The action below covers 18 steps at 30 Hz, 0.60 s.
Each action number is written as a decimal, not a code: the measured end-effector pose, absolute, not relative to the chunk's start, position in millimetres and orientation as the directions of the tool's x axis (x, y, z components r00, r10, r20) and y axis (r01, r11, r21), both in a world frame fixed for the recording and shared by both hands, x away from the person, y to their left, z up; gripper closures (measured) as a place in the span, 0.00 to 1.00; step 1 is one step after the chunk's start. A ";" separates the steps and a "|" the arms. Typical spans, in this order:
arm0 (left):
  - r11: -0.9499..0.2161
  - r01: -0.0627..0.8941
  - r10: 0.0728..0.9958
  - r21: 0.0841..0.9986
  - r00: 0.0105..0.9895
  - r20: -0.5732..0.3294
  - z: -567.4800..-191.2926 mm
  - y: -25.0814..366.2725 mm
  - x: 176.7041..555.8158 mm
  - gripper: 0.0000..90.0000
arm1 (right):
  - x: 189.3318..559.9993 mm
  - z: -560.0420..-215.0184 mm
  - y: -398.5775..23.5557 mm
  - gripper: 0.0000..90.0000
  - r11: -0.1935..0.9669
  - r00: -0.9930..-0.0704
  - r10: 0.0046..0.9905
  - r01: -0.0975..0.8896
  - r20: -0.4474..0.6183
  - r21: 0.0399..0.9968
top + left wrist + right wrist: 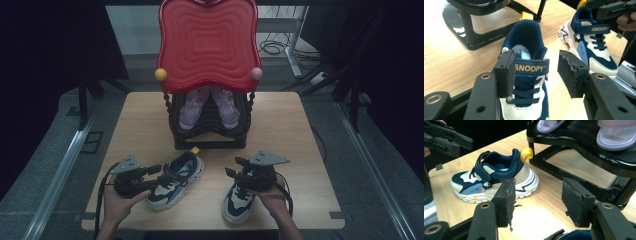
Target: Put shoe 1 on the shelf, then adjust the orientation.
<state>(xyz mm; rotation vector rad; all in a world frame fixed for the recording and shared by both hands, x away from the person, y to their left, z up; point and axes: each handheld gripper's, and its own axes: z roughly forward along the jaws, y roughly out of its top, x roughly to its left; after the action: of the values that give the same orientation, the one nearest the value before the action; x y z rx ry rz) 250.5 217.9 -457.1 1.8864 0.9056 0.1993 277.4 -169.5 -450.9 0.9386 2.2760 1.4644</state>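
Two navy sneakers lie on the table before a black shoe rack (210, 135). The left gripper (535, 72) straddles the left sneaker (529, 75), jaws wide and holding nothing; closing looks next. The right gripper (537, 200) gapes empty above the right sneaker (240, 200).

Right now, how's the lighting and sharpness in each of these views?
High view: dim, surroundings black, the red tray brightest. Left gripper view: table glares pale at left, the SNOOPY strap reads sharp. Right gripper view: white glare patch on the wood, dark backdrop.
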 end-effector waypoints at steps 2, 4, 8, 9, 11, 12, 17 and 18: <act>-0.227 0.505 0.653 0.833 0.713 -0.255 -457.3 216.4 248.4 0.54 | 277.0 -450.8 -169.8 0.51 0.273 -0.749 0.652 0.375 0.116 0.886; -0.229 0.503 0.640 0.833 0.723 -0.260 -456.5 213.9 245.0 0.54 | 277.0 -450.0 -170.2 0.51 0.267 -0.750 0.650 0.376 0.122 0.887; -0.254 0.500 0.612 0.828 0.746 -0.262 -455.4 206.9 239.9 0.55 | 276.5 -447.9 -169.9 0.52 0.262 -0.749 0.651 0.373 0.123 0.890; -0.269 0.500 0.609 0.823 0.751 -0.256 -455.6 203.8 238.7 0.56 | 276.2 -447.8 -169.8 0.52 0.263 -0.750 0.650 0.373 0.122 0.890; -0.290 0.501 0.603 0.816 0.757 -0.251 -456.9 198.7 236.8 0.61 | 275.4 -448.1 -170.2 0.52 0.267 -0.751 0.649 0.373 0.121 0.889; -0.297 0.502 0.602 0.813 0.759 -0.248 -457.5 197.0 236.2 0.64 | 275.3 -448.2 -170.6 0.53 0.265 -0.750 0.650 0.379 0.126 0.887; -0.334 0.522 0.605 0.785 0.757 -0.246 -462.0 184.9 232.1 0.81 | 274.4 -448.0 -171.0 0.53 0.263 -0.744 0.656 0.382 0.126 0.886; -0.343 0.525 0.603 0.779 0.759 -0.246 -463.1 182.6 231.2 0.85 | 274.4 -448.1 -170.6 0.53 0.263 -0.744 0.657 0.380 0.123 0.887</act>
<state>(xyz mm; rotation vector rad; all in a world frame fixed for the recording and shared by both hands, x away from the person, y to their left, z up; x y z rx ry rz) 231.2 182.6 -463.1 2.0166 0.8488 0.1050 274.4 -170.6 -448.1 0.9584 2.2669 1.4728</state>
